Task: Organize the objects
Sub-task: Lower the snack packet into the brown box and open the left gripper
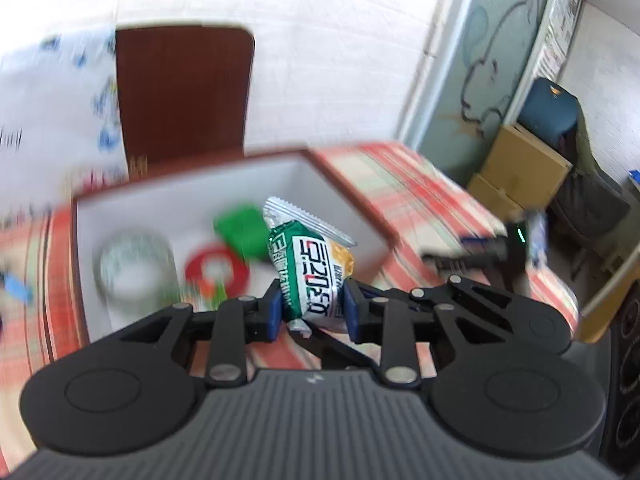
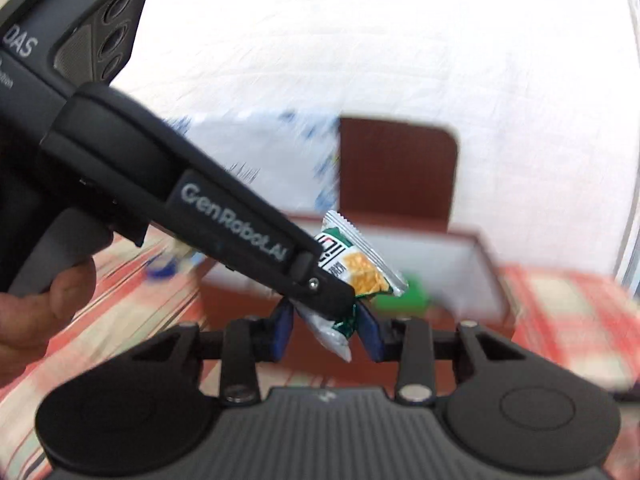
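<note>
Bench [image 1: 420,192]: red-and-cream plaid cloth. White wall, brown chair back [image 1: 184,96].
Box [image 1: 352,196]: brown rim, white inside; holds tape roll [image 1: 136,268], red ring [image 1: 216,268], green block [image 1: 240,228].
Left hand-held gripper [image 1: 312,304], marked "GenRobot.AI": pinching crinkled green-white foil snack packet [image 1: 308,268] above the box.
Right hand-held gripper [image 2: 326,330]: pads flank packet's tail; contact unclear.

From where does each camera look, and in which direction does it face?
Left wrist: on the left gripper, looking down over its held snack packet into the box.
Right wrist: on the right gripper, facing the box; a hand and the left gripper show.
Shared: packet, box, chair.
</note>
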